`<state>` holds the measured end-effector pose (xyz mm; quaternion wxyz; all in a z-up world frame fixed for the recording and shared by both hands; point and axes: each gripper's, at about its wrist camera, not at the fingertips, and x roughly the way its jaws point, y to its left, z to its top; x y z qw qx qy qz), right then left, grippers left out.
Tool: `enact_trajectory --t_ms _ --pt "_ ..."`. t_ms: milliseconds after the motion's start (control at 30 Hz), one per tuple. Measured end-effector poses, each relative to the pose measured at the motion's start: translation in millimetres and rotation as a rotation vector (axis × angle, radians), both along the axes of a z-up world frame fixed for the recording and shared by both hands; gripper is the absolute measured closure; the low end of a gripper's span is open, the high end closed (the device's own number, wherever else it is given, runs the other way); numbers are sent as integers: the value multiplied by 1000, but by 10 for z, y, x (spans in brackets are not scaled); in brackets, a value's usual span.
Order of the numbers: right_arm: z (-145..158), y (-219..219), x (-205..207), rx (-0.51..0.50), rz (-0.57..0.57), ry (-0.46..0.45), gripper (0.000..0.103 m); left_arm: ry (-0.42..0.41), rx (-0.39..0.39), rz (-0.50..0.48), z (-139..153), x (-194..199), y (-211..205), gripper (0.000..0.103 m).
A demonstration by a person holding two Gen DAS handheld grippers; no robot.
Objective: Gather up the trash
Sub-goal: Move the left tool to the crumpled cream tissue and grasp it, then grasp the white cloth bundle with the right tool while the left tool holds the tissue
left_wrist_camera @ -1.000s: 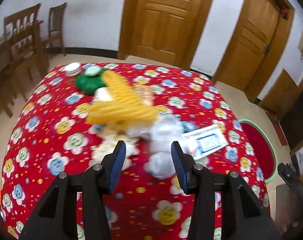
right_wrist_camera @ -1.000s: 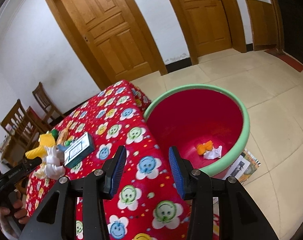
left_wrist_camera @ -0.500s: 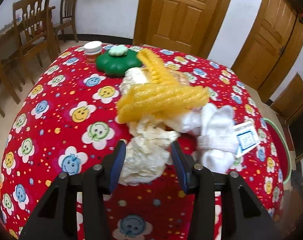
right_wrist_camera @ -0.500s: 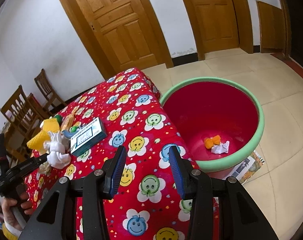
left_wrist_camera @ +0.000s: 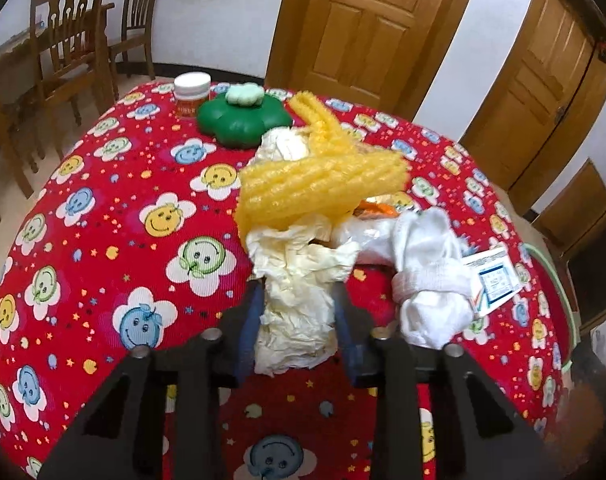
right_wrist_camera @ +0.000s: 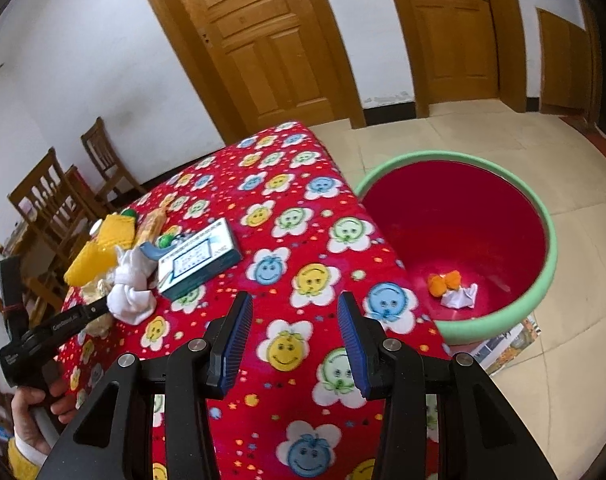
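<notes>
A crumpled cream paper wad lies on the red smiley-flower cloth of the surface, and my left gripper has its two blue-padded fingers down on either side of it; the pads sit right against the paper, though I cannot tell whether they are pressing it or only flanking it. Just beyond the wad rests a yellow foam netting, partly overlapping its far edge, with more pale paper behind that. To the wad's right, close beside it, sits a knotted white cloth bundle, and touching that bundle's right side is a small blue-and-white box. At the far end of the surface stand a green flower-shaped container and a white-lidded jar.

My right gripper hangs wide open above the cloth near the surface's edge, holding nothing. Beside that edge, on the tiled floor, stands the red bin with a green rim; inside lie an orange scrap and a white paper scrap, touching each other. Wooden chairs and two wooden doors line the room behind.
</notes>
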<state>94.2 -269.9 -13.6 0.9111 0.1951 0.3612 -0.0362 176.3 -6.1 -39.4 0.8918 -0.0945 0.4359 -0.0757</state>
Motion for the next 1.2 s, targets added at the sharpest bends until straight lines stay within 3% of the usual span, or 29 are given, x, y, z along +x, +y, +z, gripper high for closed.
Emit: enact_trajectory --t_ms 200,500,633,900,1200 --pt "85 190 121 -7 67 -12 58 -43 -43 -13 209 -127 90 75" --pt "172 573 384 9 195 -16 58 -117 -28 6 505 -279 249 75" --pt "170 808 529 15 267 -1 58 -119 1 54 484 -305 395 75" --pt "108 1262 814 34 379 36 58 -85 -28 91 344 -300 619 75" --pt "-33 1577 1063 -11 412 81 58 -72 -54 105 257 -279 749 75"
